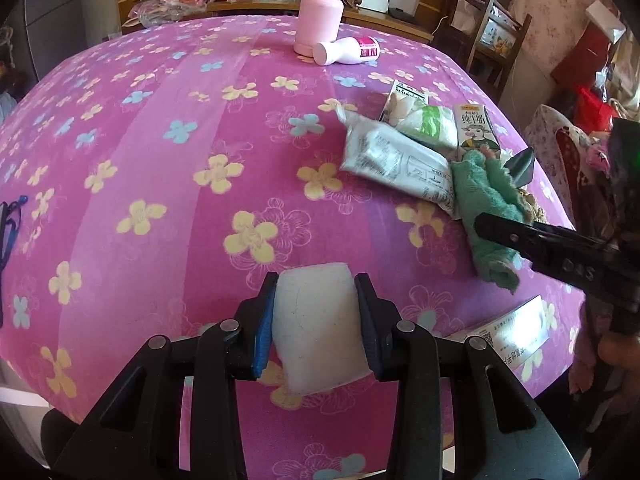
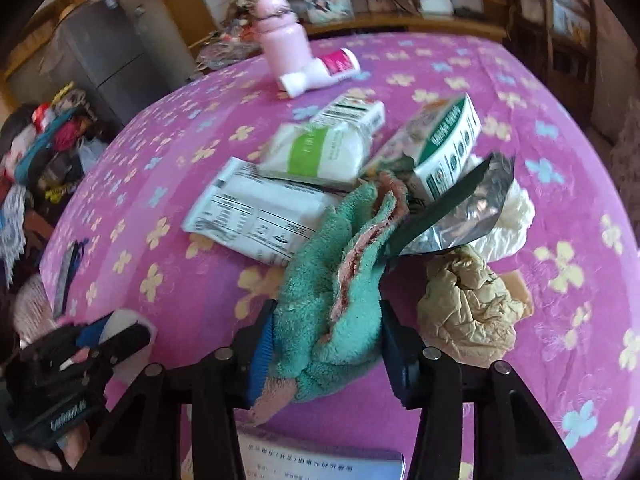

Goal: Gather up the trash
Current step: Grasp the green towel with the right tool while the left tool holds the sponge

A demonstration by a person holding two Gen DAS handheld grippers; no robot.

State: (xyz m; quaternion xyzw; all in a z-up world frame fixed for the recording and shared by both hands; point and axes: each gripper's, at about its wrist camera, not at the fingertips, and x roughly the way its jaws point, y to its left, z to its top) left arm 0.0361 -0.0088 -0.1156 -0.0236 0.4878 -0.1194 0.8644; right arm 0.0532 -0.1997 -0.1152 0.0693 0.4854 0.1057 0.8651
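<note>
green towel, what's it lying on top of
The green towel, gripped by the right gripper, overlaps a corner of the white packet and the tablecloth. Anything else underneath is hidden.

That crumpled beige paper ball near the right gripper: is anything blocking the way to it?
The right gripper is shut on a green terry cloth. The crumpled beige paper ball lies uncovered beside it; nothing visible stands between.

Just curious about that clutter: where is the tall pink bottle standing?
The tall pink bottle stands upright at the table's far edge, in both views, with a small white bottle lying on its side against its base.
</note>
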